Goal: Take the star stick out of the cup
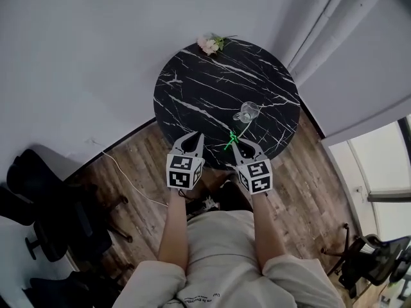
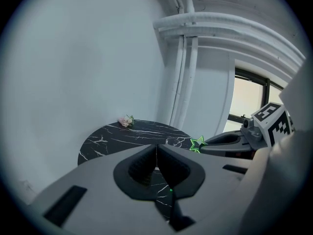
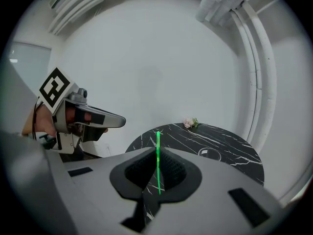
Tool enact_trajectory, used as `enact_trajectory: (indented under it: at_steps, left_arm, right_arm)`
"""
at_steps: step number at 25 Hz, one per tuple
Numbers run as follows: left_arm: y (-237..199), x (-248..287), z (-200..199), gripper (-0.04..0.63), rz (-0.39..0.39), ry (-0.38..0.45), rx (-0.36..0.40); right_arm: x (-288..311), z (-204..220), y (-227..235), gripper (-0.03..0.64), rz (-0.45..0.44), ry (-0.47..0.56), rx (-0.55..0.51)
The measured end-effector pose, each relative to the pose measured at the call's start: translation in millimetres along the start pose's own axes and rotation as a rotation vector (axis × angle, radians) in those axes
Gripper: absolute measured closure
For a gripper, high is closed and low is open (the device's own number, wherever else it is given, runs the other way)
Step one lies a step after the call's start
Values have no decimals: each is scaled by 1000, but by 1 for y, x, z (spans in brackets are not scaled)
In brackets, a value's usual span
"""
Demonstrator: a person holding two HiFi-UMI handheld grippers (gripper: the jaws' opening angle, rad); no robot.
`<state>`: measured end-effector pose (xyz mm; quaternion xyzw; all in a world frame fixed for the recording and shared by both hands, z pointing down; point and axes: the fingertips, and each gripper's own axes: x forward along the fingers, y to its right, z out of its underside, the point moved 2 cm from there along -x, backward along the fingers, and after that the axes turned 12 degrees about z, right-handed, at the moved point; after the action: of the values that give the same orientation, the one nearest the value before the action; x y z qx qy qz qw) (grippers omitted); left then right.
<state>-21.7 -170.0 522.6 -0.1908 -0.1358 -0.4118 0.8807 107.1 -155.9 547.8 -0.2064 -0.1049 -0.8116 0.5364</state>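
The star stick is out of the cup, pinched between the jaws of your right gripper over the table's near edge. The cup stands just beyond it, toward the right edge. Your left gripper, beside the right one, has its jaws pressed together on nothing. A flower lies at the far edge.

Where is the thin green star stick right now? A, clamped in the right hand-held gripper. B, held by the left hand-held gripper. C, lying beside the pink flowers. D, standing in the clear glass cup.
A: the thin green star stick runs between the right hand-held gripper's closed jaws, and the clear glass cup holds no stick.
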Motion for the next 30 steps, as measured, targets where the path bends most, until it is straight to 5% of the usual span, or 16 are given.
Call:
enact_trajectory:
  at_steps: [30]
  left_arm:
    - [5, 7, 1, 572, 32, -16, 17]
  right_arm:
    - [8, -4, 10, 574, 41, -9, -13]
